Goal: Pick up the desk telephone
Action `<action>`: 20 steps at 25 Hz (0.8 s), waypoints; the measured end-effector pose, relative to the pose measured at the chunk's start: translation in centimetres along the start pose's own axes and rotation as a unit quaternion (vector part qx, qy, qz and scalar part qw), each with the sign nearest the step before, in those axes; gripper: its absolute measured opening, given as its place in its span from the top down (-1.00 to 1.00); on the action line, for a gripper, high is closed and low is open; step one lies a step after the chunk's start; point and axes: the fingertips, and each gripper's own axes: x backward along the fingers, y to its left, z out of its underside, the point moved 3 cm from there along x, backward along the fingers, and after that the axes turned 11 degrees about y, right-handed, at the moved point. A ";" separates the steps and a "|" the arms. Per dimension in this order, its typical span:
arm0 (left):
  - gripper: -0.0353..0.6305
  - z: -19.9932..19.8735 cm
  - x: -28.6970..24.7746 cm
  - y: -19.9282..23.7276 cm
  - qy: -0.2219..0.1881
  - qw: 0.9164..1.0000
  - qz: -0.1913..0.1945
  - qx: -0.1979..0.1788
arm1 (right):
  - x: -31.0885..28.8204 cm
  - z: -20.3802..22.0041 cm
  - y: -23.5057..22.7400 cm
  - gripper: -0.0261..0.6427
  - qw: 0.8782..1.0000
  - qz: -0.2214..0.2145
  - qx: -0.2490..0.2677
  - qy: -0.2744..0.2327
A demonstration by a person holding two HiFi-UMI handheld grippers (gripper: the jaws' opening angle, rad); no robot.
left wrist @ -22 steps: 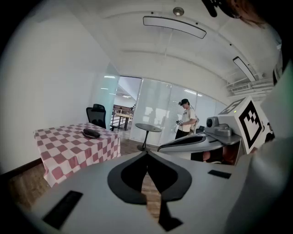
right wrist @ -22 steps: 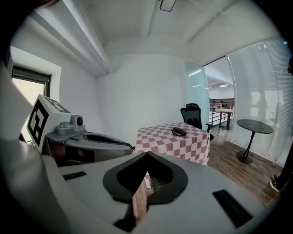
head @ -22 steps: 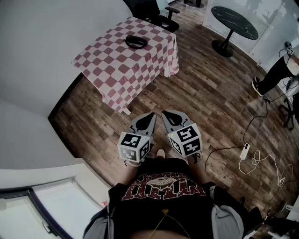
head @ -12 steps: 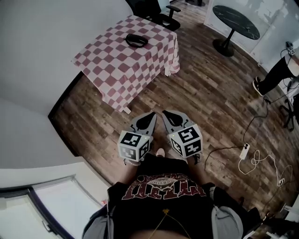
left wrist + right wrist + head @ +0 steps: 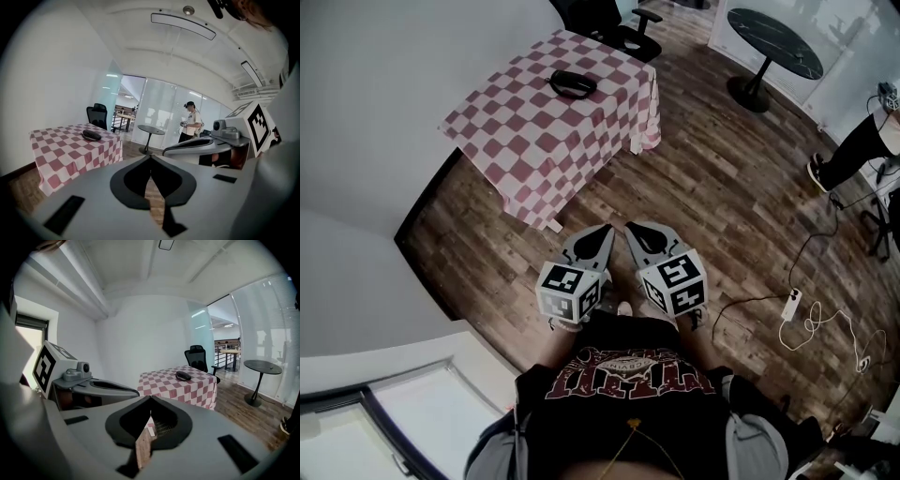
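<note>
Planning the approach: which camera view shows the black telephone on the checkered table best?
The head view: it looks down on the telephone, showing its whole dark outline against the checkered tablecloth. The left gripper view and right gripper view each show it only as a small, low dark shape seen side-on.

Small black desk telephone (image 5: 573, 83) on the red-and-white checked bench (image 5: 534, 141) too small for detail; black office chair (image 5: 600, 19) and bystander's leg (image 5: 853, 148) cropped by frame edges.
</note>
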 end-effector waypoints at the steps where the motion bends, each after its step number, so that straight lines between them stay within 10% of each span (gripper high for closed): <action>1: 0.87 -0.2 -0.2 0.4 -0.001 1.000 0.001 0.000 | -0.4 -0.3 -0.1 0.87 1.000 0.000 0.001 0.000; 20: 0.87 -5.2 -3.7 12.1 -0.009 1.000 0.018 0.004 | -11.0 -8.3 -2.7 0.87 1.000 0.009 0.020 0.004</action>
